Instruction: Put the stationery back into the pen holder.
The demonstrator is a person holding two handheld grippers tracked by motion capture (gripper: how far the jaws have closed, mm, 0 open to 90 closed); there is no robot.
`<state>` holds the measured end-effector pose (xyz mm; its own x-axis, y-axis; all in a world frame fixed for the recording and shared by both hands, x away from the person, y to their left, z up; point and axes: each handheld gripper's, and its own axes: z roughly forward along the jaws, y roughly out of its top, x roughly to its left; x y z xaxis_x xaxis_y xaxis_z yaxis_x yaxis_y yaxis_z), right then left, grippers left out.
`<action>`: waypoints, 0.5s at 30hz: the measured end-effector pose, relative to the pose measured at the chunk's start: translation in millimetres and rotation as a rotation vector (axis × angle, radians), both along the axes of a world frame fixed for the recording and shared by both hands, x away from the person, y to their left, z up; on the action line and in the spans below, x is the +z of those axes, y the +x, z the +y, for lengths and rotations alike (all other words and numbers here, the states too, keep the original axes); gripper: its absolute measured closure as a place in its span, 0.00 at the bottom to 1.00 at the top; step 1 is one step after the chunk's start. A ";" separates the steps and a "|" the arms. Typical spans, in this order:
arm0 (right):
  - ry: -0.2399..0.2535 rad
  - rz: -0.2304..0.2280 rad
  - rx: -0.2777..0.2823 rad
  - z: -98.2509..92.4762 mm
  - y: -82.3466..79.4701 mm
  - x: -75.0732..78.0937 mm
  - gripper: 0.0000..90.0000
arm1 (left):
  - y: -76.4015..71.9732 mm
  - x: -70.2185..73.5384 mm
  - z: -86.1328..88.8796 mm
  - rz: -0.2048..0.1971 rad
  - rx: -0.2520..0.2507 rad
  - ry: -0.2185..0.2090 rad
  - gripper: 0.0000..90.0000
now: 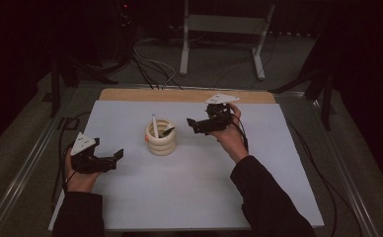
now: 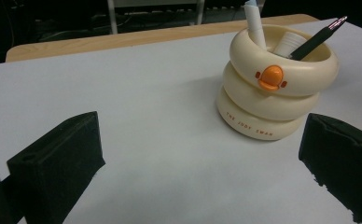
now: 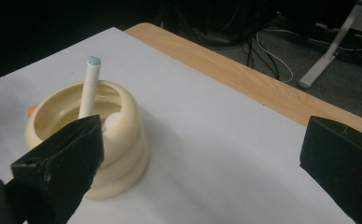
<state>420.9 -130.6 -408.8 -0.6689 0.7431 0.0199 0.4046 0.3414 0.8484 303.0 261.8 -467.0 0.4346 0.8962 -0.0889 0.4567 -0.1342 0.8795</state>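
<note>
You are holding the right gripper (image 1: 199,124) in the upper middle of the high view, raised just right of the pen holder (image 1: 160,138), with its jaws spread wide and gripping nothing; in the right gripper view the two black jaws are standing far apart at the lower left and lower right corners, with white table cover (image 3: 226,140) between them. The pen holder, a cream stack of three rings with an orange beak (image 2: 269,77) on its front, is sitting near the middle of the white cover (image 1: 189,187), upright, its long axis running straight up. A white marker (image 3: 89,86) is standing in it, leaning only slightly, its blue-tipped end pointing up and toward the far edge of the table. A dark pen (image 2: 316,39) is lying slanted across the opening, its tip pointing up toward the upper right of the left gripper view. A short white cap-like piece (image 2: 288,44) is resting inside between them. You are resting the left gripper (image 1: 111,160) low at the lower left of the high view, well apart from the holder, aiming right toward it, its jaws also wide open and empty. The wooden table edge (image 1: 179,95) is showing beyond the cover.
</note>
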 end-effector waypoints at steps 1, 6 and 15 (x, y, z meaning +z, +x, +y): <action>0.000 -0.001 -0.003 -2.2 -0.9 0.5 0.00 | 0.0 0.1 -0.2 -0.001 0.001 0.000 0.00; -0.001 -0.014 -0.018 -14.2 -4.9 1.2 0.00 | -0.2 0.5 1.1 -0.003 0.004 -0.003 0.00; 0.012 -0.018 -0.046 -33.5 -11.6 0.5 0.00 | -0.5 0.8 1.8 -0.003 0.006 -0.003 0.00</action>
<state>409.2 -164.1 -408.2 -0.6347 0.7726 0.0174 0.4041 0.3126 0.8596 302.6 263.7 -466.3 0.4293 0.8986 -0.0902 0.4551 -0.1290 0.8810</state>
